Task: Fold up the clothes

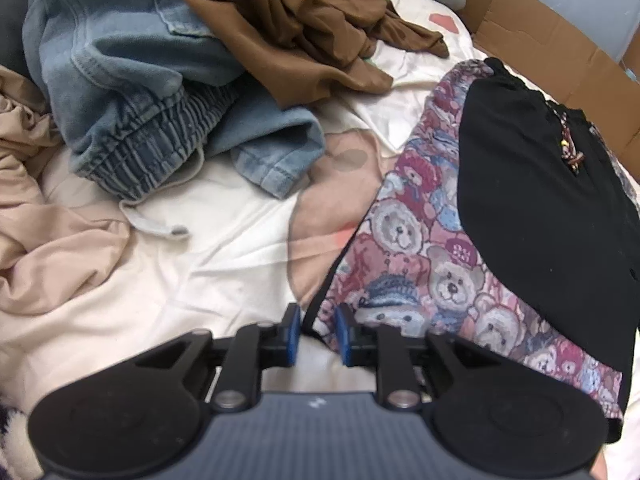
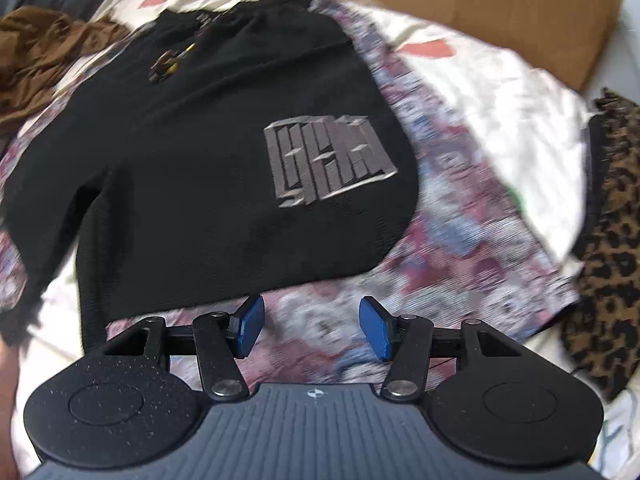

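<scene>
**Two grippers over a bed of clothes, neither one holding anything**

Left gripper (image 1: 317, 334): narrowly parted, blue pads (image 1: 293, 334) a small gap apart. Between them only the dark hem at the corner of the bear-print cloth (image 1: 416, 264), seemingly in the gap, not clearly pinched; contact hard to judge. Pointed steeply down at the cream bedsheet (image 1: 224, 248).

Right gripper (image 2: 312, 328): about half open, nothing between the pads. Hovering above the near edge of the bear-print cloth (image 2: 460, 240), with no touch visible. Strong blur across this view.

Ahead and to the right of the left gripper: black shorts (image 1: 532, 200) spread flat on the bear-print cloth, with a beaded drawstring (image 1: 570, 152) near the waistband. Same black shorts (image 2: 192, 160) straight ahead of the right gripper, grey block logo (image 2: 332, 158) facing up, lower hem just beyond the left pad.

Ahead and left of the left gripper: crumpled blue jeans (image 1: 132, 92) with a gathered waistband and loose white cord (image 1: 156, 224). Behind those, a brown garment (image 1: 296, 28) in a heap. Far left, a rumpled beige garment (image 1: 44, 236). Along the far right edge, flattened cardboard (image 1: 560, 60).

To the right of the right gripper: leopard-print cloth (image 2: 608, 240) at the edge of the bed. Far left of it, the brown garment (image 2: 44, 56) again. Cardboard (image 2: 500, 4) across the far side.

Nothing standing between either gripper and the black shorts.
</scene>
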`<state>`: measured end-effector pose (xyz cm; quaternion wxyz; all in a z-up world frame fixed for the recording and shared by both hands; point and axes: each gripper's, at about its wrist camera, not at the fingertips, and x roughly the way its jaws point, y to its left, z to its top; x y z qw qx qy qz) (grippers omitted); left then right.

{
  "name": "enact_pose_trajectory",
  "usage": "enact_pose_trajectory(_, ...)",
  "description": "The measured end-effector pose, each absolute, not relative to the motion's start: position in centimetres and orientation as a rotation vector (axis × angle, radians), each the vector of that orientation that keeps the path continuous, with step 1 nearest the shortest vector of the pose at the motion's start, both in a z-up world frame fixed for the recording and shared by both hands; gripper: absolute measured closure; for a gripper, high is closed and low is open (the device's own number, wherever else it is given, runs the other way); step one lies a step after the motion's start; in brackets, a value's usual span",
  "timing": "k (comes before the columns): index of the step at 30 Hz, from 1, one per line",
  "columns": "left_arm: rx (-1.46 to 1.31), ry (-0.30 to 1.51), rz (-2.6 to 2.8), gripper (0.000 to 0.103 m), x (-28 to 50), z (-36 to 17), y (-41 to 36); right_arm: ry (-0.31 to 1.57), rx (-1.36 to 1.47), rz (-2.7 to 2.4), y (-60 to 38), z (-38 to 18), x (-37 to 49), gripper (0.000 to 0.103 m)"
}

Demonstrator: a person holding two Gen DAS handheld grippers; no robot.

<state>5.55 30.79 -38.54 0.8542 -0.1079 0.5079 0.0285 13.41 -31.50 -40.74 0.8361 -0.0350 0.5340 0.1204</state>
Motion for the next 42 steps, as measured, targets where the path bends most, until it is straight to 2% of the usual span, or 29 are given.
enact_pose_trajectory(2,-0.231,1.064,0.05,0.092,5.5,-38.5,30.9,1.151,-0.102,0.27,-30.9,-41.3,12.9,0.042)
enact_pose_trajectory(6,-0.248,1.06,0.046,0.095,5.3,-37.6,31.0,1.177,-0.109,0.287,-30.7,-41.2,12.6,0.042)
enact_pose_trajectory(15,-0.307,1.065,0.043,0.096,5.4,-33.7,30.7,1.207,-0.138,0.31,-30.5,-40.9,11.6,0.042)
enact_pose_trajectory(28,-0.343,1.107,-0.047,0.096,8.1,-27.3,25.9,1.176,-0.105,0.351,-30.4,-39.2,10.9,0.044)
enact_pose_trajectory(42,-0.337,1.04,-0.297,0.097,11.3,-23.7,15.0,1.088,-0.027,0.38,-30.9,-37.2,11.4,0.045)
